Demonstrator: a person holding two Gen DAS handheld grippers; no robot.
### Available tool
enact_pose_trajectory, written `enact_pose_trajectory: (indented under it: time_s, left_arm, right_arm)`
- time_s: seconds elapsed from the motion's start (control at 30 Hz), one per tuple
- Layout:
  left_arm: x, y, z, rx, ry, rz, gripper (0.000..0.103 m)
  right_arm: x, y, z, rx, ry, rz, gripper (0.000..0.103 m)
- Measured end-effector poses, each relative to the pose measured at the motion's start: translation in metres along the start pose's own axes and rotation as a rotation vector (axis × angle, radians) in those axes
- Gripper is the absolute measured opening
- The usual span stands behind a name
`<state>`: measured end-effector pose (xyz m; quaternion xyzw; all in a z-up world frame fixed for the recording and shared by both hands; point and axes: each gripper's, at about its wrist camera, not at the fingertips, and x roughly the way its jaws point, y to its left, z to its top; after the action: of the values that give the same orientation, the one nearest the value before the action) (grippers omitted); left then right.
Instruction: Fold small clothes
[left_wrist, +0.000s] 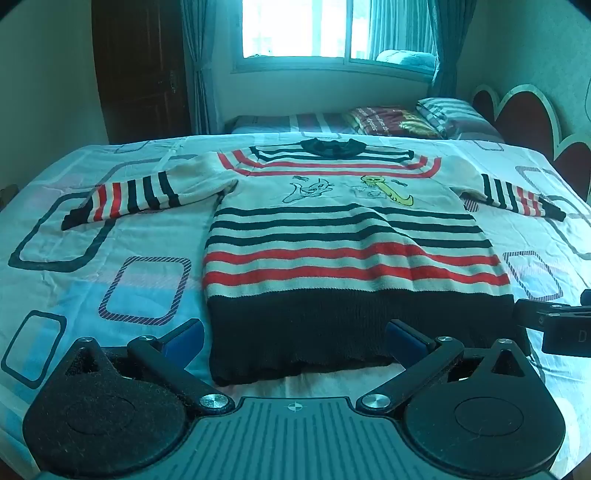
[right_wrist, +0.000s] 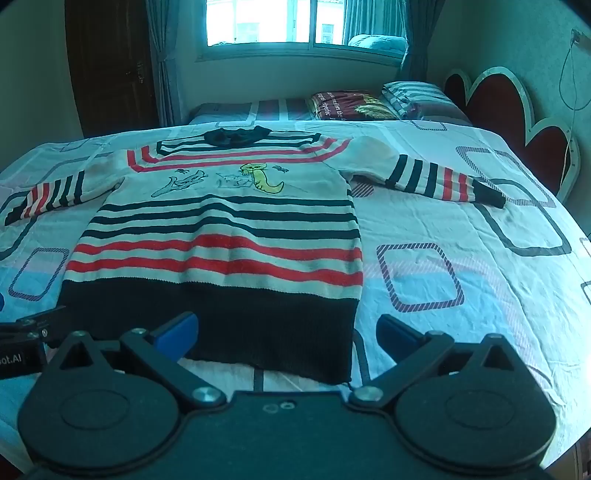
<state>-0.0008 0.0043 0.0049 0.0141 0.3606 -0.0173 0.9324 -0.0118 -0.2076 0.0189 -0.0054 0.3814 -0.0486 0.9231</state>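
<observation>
A small striped sweater (left_wrist: 332, 236) lies flat, front up, on the bed, sleeves spread to both sides, black hem nearest me. It has red, black and cream stripes and a cartoon print on the chest. It also shows in the right wrist view (right_wrist: 221, 229). My left gripper (left_wrist: 295, 338) is open and empty, hovering at the hem's left part. My right gripper (right_wrist: 286, 332) is open and empty at the hem's right corner. The right gripper's body shows at the right edge of the left wrist view (left_wrist: 554, 325).
The bed sheet (left_wrist: 110, 258) is pale blue with rounded square patterns. Folded blankets and pillows (left_wrist: 406, 118) lie at the far end by a scalloped headboard (right_wrist: 517, 110). A window (left_wrist: 314, 29), curtains and a dark door (left_wrist: 140, 74) are behind.
</observation>
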Motion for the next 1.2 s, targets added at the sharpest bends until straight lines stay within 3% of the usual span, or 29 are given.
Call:
enact_pose_trajectory:
  time_s: [1.2]
  left_arm:
    - [-0.0023,-0.0005,0.0046,-0.015,-0.014,-0.008,0.103]
  right_arm:
    - [-0.0051,0.0023,0.004,-0.004,-0.017,0.0,0.102]
